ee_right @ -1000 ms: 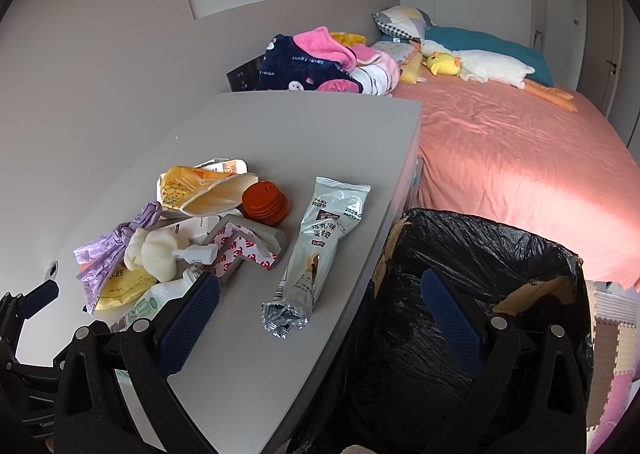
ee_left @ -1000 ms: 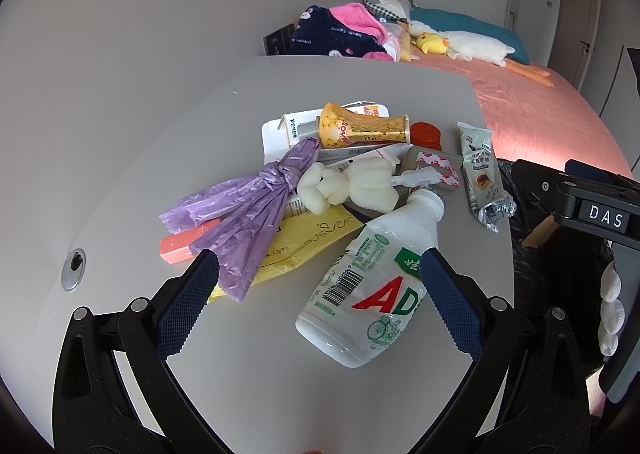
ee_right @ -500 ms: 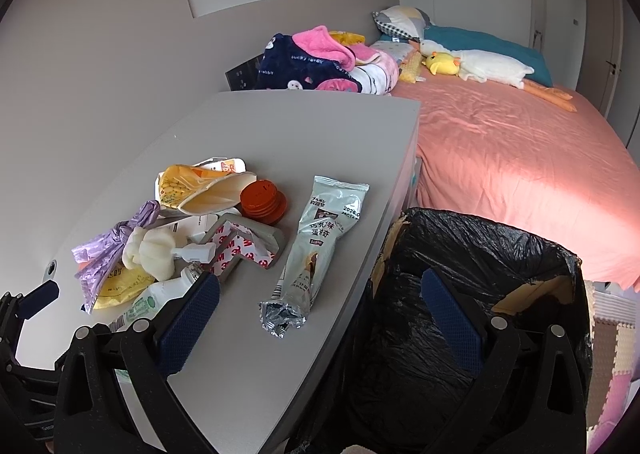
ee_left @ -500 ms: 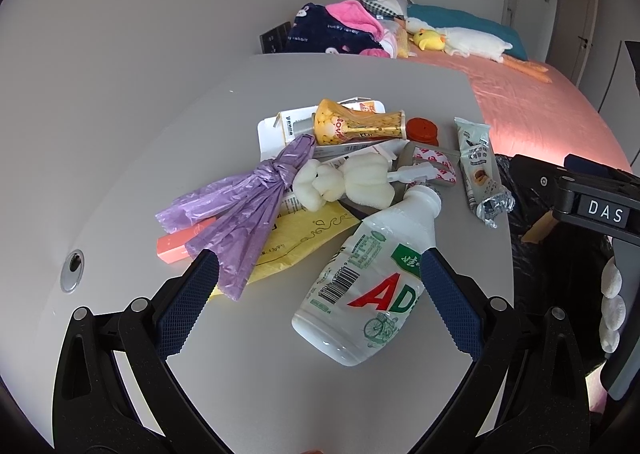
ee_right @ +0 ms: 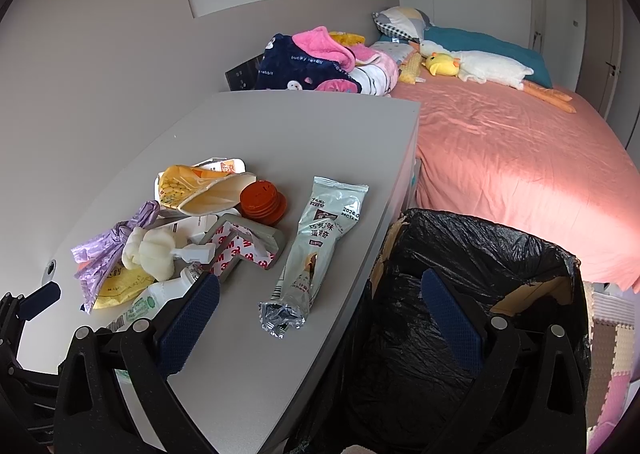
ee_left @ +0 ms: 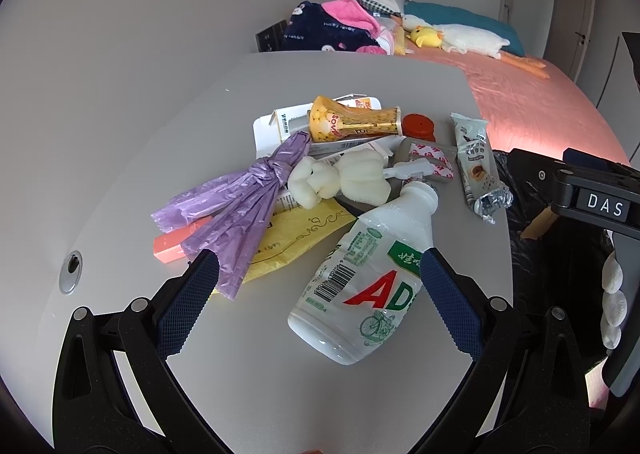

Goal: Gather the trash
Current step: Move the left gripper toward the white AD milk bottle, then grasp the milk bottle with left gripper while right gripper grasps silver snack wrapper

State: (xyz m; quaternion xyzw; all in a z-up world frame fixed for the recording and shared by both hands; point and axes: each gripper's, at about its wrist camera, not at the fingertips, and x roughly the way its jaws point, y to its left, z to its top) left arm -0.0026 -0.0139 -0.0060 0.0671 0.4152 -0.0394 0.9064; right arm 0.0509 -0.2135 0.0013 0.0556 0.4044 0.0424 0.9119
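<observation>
White AD bottle (ee_left: 366,274) lies capless among litter

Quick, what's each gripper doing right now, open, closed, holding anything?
Left gripper: open, empty, white bottle lying between its fingers.
Right gripper: open, empty, over the table edge beside the black trash bag.

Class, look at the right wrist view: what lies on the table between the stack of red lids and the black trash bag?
The pale green snack wrapper lies there, between the red lids and the black trash bag.
</observation>
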